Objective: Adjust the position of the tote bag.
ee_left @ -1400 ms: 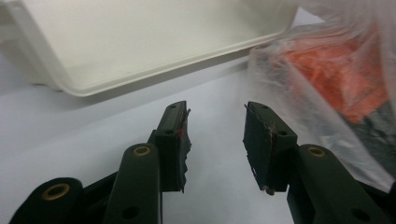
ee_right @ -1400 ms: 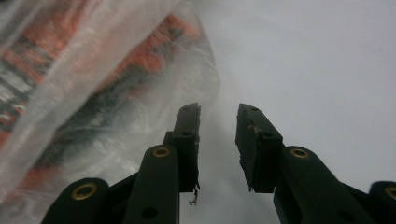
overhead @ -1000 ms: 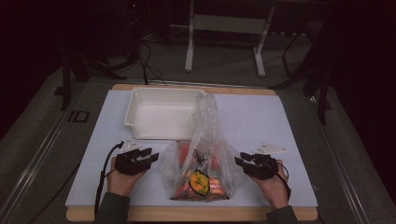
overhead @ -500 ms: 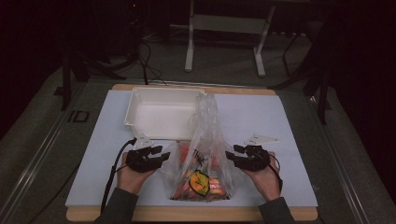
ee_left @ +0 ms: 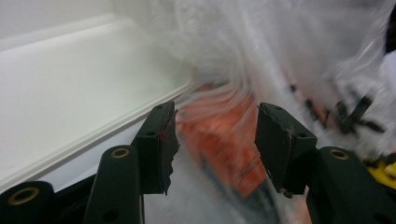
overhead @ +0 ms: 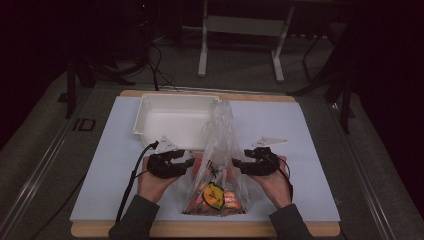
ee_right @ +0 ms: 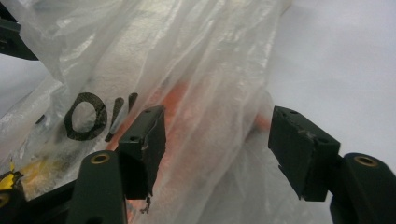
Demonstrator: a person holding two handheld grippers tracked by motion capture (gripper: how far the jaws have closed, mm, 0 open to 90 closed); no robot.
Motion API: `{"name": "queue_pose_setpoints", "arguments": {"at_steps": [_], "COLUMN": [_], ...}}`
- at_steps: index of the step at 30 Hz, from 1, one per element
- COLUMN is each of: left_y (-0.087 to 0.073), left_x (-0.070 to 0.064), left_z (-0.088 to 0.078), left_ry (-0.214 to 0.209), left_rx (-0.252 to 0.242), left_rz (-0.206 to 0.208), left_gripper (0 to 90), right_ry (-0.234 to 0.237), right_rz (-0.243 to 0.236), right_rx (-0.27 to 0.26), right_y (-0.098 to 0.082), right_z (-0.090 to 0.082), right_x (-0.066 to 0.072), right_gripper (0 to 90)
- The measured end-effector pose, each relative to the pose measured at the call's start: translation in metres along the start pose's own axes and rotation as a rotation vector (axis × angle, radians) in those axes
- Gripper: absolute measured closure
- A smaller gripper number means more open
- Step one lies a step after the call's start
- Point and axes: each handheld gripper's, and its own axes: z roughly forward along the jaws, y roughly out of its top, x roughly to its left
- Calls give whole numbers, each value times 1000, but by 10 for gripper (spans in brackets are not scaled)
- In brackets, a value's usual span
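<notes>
Closing in on the clear plastic bag (overhead: 218,165) from both flanks, I have the left gripper (overhead: 189,164) at its left side and the right gripper (overhead: 236,164) at its right, roughly level with each other. The bag stands near the front edge of the desk (overhead: 310,150), about midway along it, its crumpled top rising in front of the white tray (overhead: 172,116) that sits toward the back. Orange and yellow packets (overhead: 215,196) are bunched in the bottom of the bag.

Both pairs of jaws have just been opening, and both are released now. In the left gripper view the pads stand apart with the film and an orange packet (ee_left: 219,135) showing through the gap; nothing is pinched. In the right gripper view the jaws gape wide, and a fold of printed film (ee_right: 205,107) hangs between them without either pad pressing on it.

To do this step well, I think I should take film only, not the packets behind it. So I would aim each gripper above the bulge of the contents, where the plastic is loose, and push far enough in that a proper fold lies between the pads before I clench. A shallow bite on slick film is likely to slip out.

I would also close both sides at about the same height and moment, so the bag isn't dragged sideways or tipped toward the tray. The left gripper view is blurred, so I'd slow that hand before committing.
</notes>
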Motion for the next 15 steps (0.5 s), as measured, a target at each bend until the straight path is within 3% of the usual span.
{"name": "queue_pose_setpoints", "arguments": {"at_steps": [4,9,15], "left_y": [6,14,23], "left_x": [-6,-13,-18], "left_z": [3,8,26], "left_ry": [-4,-17,-37], "left_rx": [-17,-25,9], "left_rz": [-7,19,24], "left_gripper": [459,439,460], "right_ry": [-1,8,27], "right_rz": [-5,-5,0], "right_rx": [12,17,29], "right_y": [4,7,7], "right_z": [4,8,14], "right_x": [1,0,0], "right_gripper": [358,382,460]}}
